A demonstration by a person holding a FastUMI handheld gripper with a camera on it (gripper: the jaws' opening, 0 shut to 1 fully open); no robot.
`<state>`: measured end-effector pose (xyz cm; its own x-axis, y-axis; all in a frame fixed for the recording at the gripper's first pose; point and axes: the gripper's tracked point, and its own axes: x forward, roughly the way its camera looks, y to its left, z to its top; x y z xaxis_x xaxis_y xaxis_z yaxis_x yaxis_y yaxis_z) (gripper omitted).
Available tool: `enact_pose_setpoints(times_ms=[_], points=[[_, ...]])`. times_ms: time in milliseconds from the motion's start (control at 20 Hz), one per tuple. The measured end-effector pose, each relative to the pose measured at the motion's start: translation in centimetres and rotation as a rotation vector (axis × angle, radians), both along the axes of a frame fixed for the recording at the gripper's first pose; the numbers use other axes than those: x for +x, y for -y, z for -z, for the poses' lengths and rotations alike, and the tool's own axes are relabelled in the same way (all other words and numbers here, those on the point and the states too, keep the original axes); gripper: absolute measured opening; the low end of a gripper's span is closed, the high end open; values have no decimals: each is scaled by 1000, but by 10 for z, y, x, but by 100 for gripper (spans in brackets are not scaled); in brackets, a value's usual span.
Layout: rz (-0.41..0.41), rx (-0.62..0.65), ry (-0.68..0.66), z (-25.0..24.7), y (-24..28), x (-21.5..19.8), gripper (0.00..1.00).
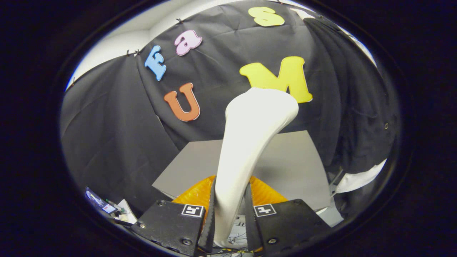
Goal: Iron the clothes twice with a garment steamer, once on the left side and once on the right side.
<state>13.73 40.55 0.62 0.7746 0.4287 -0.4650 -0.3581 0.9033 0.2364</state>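
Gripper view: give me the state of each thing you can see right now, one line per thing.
Gripper: shut on the steamer handle, a finger pressing each side.
Garment steamer: held, rising from between the fingers, head tilted toward the dark garment.
Dark garment: hanging beyond the fingers, beside the steamer head; whether the two touch cannot be told.
Grey table: flat, beyond the fingers.
Orange part: low behind the fingers, partly hidden.

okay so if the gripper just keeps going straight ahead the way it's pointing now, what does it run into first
The gripper is shut on the white steamer, whose head leads. Straight ahead hangs the black cloth wall, probably met first. The dark garment hangs off to one side, out of that line. Depth is hard to judge.
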Motion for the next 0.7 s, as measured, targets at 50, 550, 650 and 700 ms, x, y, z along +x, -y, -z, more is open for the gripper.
enact_pose_setpoints(times_ms=[50, 550, 650, 700], points=[[7, -4, 21, -4, 11, -7, 38], [86, -13, 183, -58, 121, -61, 38], [101, -22, 219, -72, 144, -60, 38], [109, -23, 238, -82, 155, -57, 38]])
